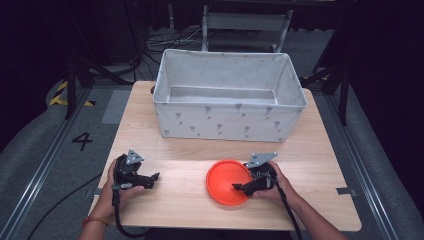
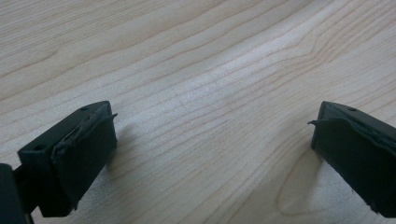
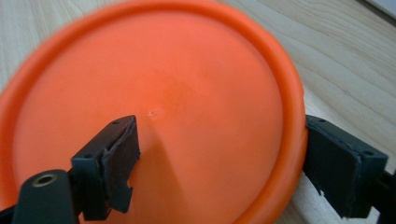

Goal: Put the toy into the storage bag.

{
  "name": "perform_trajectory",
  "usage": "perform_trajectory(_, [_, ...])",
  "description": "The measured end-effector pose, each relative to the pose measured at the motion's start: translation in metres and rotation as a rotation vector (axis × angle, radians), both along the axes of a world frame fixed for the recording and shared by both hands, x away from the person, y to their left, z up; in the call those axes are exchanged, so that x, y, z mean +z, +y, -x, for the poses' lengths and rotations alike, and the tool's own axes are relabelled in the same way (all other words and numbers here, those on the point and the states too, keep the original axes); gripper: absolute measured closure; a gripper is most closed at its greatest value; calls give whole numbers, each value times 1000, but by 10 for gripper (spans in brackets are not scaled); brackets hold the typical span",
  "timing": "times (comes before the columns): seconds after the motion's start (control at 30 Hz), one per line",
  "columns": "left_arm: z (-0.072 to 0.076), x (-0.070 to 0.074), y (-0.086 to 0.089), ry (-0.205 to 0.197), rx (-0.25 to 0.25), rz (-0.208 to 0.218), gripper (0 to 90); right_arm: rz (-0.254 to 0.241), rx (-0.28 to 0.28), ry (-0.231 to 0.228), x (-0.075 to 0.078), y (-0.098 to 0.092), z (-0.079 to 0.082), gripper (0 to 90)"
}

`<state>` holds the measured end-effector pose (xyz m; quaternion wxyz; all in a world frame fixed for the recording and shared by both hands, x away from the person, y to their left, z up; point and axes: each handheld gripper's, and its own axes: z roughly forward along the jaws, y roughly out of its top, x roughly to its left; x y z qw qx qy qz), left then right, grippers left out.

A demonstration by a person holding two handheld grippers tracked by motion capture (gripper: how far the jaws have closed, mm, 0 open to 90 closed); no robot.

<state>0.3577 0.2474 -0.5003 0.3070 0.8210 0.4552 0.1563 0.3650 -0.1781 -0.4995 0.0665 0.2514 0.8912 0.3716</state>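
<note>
- The orange disc (image 1: pixel 227 181) is seen lying flat on the surface (image 1: pixel 190 200), near its front edge.
- Its rim is straddled by the right tool (image 3: pixel 219 163), jaws apart, unclamped.
- The left tool (image 1: pixel 152 179), jaws apart and empty, is held well apart.

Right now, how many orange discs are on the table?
1. The orange disc lies flat on the table's near edge, right of centre, with the right tongs open astride its rim. The fabric bin behind looks empty, though its near floor is hidden.
</note>
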Motion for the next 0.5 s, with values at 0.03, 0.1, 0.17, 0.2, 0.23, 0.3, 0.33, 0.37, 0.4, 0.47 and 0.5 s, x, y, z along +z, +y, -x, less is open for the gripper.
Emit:
perform_trajectory(0.03, [0, 0, 0, -1, 0, 0, 5, -3, 1, 0, 0, 0, 1, 185])
perform_trajectory(0.1, [0, 0, 0, -1, 0, 0, 5, -5, -9, 2, 1, 0, 1, 257])
perform_trajectory(0.17, [0, 0, 0, -2, -1, -1, 5, -19, -20, 3, 2, -3, -1, 353])
perform_trajectory(0.2, [0, 0, 0, 0, 0, 0, 5, -31, -34, 7, 2, -5, -2, 407])
perform_trajectory(0.23, [0, 0, 0, -1, 0, 0, 5, -51, -44, 22, 3, -8, -5, 492])
perform_trajectory(0.3, [0, 0, 0, 0, 0, 0, 5, -71, -54, 50, 3, -10, -8, 556])
perform_trajectory(0.33, [0, 0, 0, 0, 0, 0, 5, -78, -56, 65, 3, -11, -9, 580])
perform_trajectory(0.37, [0, 0, 0, 0, -1, 0, 5, -88, -59, 83, 3, -13, -10, 604])
perform_trajectory(0.4, [0, 0, 0, 0, -1, 0, 5, -88, -59, 83, 3, -13, -10, 604])
perform_trajectory(0.47, [0, 0, 0, -1, -1, 0, 5, -102, -56, 96, 4, -15, -12, 650])
perform_trajectory(0.5, [0, 0, 0, -1, -1, 1, 5, -109, -55, 99, 5, -17, -12, 670])
